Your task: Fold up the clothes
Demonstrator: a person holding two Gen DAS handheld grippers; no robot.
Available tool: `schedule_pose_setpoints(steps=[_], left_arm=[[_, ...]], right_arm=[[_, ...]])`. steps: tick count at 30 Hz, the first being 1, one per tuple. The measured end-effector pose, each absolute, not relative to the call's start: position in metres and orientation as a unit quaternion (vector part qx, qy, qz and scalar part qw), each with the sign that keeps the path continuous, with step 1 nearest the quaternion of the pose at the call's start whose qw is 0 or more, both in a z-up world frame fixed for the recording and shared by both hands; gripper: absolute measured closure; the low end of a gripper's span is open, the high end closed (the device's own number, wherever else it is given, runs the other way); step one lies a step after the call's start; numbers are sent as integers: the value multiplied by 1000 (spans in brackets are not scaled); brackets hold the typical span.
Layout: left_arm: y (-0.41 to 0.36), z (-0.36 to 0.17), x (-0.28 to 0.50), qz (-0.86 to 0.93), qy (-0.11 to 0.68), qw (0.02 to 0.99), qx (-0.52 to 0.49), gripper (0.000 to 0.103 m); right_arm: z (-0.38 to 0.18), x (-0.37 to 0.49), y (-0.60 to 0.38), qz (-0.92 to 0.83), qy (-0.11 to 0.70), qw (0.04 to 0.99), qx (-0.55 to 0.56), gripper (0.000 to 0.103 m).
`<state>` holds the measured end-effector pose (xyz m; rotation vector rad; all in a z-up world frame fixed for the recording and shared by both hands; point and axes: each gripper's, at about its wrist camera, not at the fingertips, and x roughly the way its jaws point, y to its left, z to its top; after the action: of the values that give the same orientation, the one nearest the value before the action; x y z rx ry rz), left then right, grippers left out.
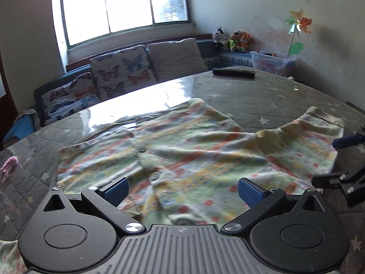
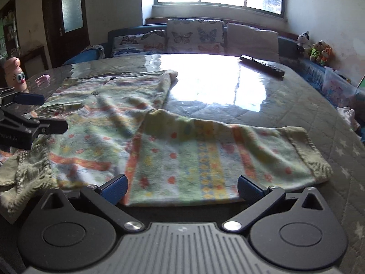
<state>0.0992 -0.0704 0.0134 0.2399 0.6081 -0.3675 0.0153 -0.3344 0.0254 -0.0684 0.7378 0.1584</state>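
A small buttoned garment [image 1: 182, 150] is spread across the table [image 1: 262, 96], which is covered with a grey quilted, star-printed cloth under a glossy sheet. The fabric is pale green and fluffy, banded with orange and yellow stripes and scattered with red dots; dark buttons run down its front, and the cuffs are ribbed in a dull olive. It lies rumpled rather than flat, with one sleeve [image 2: 228, 153] stretched out sideways to the right, its cuff resting on the cloth.

The left gripper [image 1: 182, 190] is held over the body of the garment, its blue-padded jaws wide apart and holding nothing. The right gripper [image 2: 181, 188] is placed at the near edge of the outstretched sleeve, jaws likewise spread and empty.

A dark remote control [image 1: 233, 72] lies at the far side of the table. Beyond it a sofa with butterfly-print cushions [image 1: 118, 73] is seen below a bright window [image 1: 127, 6], and plush toys [image 1: 237, 40] are set in the corner.
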Motion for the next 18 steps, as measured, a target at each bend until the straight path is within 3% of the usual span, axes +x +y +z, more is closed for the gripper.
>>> schedule_pose_setpoints(steps=[18], left_arm=[[-130, -3, 72, -236, 278, 902, 230, 0]], right_arm=[[19, 29, -412, -32, 353, 935, -18, 0]])
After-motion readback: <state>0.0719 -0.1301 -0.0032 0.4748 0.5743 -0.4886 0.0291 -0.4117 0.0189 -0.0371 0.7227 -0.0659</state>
